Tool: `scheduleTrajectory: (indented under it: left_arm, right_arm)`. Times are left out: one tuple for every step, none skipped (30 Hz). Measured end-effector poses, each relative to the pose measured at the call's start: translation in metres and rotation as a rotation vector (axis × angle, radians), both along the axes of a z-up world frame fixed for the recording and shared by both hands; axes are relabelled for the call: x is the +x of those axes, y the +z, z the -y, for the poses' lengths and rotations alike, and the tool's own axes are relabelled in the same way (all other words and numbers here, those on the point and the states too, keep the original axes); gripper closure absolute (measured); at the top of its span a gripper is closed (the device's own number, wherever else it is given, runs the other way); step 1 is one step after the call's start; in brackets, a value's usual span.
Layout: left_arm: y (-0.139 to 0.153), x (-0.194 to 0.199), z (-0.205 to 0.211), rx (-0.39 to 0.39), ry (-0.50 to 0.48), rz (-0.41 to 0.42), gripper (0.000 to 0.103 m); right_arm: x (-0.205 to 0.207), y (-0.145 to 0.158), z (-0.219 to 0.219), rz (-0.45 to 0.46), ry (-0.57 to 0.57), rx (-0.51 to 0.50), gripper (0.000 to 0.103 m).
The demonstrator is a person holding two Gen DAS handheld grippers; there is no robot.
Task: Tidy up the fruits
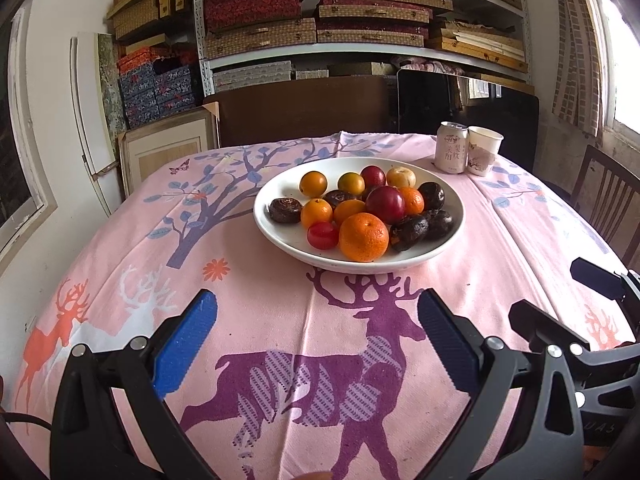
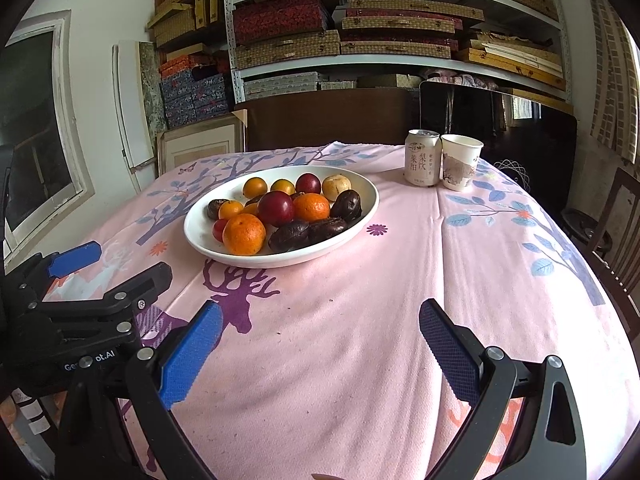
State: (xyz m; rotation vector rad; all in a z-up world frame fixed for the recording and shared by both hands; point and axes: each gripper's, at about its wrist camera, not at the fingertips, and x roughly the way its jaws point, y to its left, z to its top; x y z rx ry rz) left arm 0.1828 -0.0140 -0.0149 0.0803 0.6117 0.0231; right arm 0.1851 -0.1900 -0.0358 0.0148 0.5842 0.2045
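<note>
Both claws, left and right, gape empty near the counter's edge; fruits all heaped in the bowl beyond.

Your two wrist cameras sit low, side by side, near the pink-clothed table, facing the far shelves; both share the white fruit bowl.
</note>
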Motion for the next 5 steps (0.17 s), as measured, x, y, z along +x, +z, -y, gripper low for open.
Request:
scheduleTrajectory:
  left_arm:
    - [-0.0004, 0.0006, 0.0002, 0.003, 0.001, -0.002, 0.005]
    - [-0.0008, 0.0007, 0.0006, 0.007, 0.002, -0.003, 0.005]
    - [-0.0011, 0.0014, 0.0005, 0.009, 0.003, -0.004, 0.005]
    - [-0.0013, 0.0019, 0.0004, 0.008, 0.002, -0.006, 0.005]
    - [-0.0017, 0.0023, 0.0003, 0.005, 0.001, -0.009, 0.005]
  right_arm:
    - [-0.0001, -0.0002, 0.0003, -0.002, 0.0, 0.0, 0.003]
    - [0.0, -0.0004, 0.0002, -0.004, -0.001, -0.002, 0.003]
    - [-0.0002, -0.001, 0.0006, -0.006, -0.002, -0.003, 0.003]
    - [0.0, -0.0013, 0.0009, -0.008, -0.003, -0.004, 0.003]
    - [0.0, -0.0012, 0.001, -0.007, -0.002, -0.003, 0.003]
